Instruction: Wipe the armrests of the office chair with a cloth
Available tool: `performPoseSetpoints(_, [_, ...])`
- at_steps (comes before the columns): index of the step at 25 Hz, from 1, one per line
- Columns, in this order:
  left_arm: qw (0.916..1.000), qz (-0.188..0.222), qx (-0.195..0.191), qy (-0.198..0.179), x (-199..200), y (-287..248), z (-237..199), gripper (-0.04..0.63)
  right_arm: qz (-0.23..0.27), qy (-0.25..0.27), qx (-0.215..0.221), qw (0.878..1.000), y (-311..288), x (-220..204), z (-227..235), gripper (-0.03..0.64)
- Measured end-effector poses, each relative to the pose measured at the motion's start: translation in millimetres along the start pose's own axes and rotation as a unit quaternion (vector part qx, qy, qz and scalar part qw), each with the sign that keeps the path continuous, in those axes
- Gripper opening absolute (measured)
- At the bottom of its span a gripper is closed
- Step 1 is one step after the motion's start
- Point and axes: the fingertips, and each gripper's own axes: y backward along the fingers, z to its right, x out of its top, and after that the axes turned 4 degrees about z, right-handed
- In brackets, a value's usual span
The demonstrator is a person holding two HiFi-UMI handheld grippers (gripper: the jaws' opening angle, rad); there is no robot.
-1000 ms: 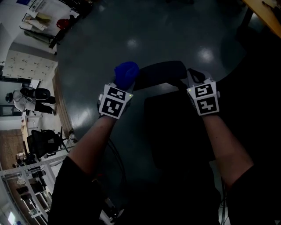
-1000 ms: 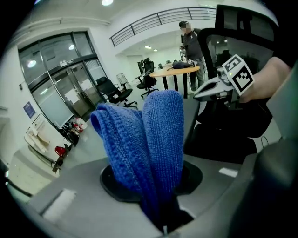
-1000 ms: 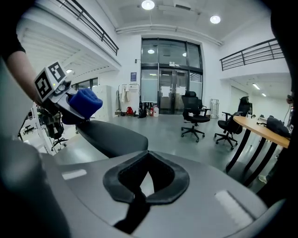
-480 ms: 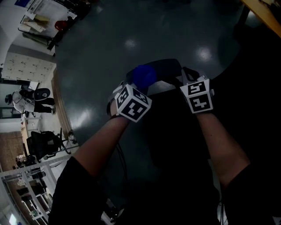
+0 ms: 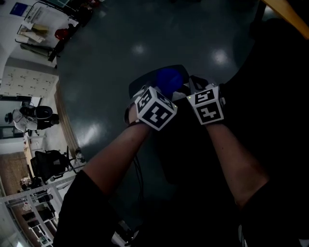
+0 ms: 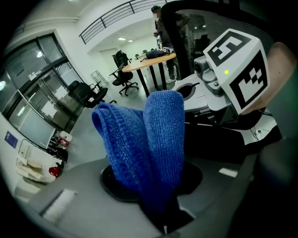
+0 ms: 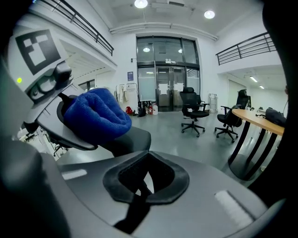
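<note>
A folded blue cloth (image 6: pixel 151 144) stands up between the jaws of my left gripper (image 6: pixel 160 209), which is shut on it. In the head view the cloth (image 5: pixel 169 79) lies pressed on the dark armrest (image 5: pixel 145 77) of the office chair, just ahead of my left gripper (image 5: pixel 161 94). My right gripper (image 5: pixel 193 86) sits close beside it on the right, almost touching. In the right gripper view its jaws (image 7: pixel 139 193) are shut with nothing between them, and the cloth (image 7: pixel 95 116) rests on the armrest (image 7: pixel 130 139) ahead at the left.
The black chair seat (image 5: pixel 193 154) lies under my arms. Grey shiny floor (image 5: pixel 111 48) surrounds the chair. Other office chairs (image 7: pixel 195 114) and a round wooden table (image 7: pixel 260 121) stand further off. A wooden table edge (image 5: pixel 289 12) shows at the top right.
My left gripper has slid the cloth rightward along the armrest, closing up to the right gripper. The right gripper has shifted slightly left and away from me.
</note>
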Motion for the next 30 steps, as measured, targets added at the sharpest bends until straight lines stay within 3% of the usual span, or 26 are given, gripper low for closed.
performPoseSetpoints(11, [0.9987, 0.012, -0.035, -0.033, 38, -15, 35, 0.140, -0.008, -0.048, 0.021, 0.999, 13, -9, -9, 0.003])
performPoseSetpoints(23, [0.9980, 0.061, 0.019, -0.001, 85, 61, 44, 0.140, 0.043, -0.039, 0.017, 0.998, 125, 29, 13, 0.003])
performPoseSetpoints(30, [0.9954, 0.070, 0.051, 0.042, 72, 120, 69, 0.140, 0.040, 0.000, 0.065, 0.997, 194, 19, -24, 0.003])
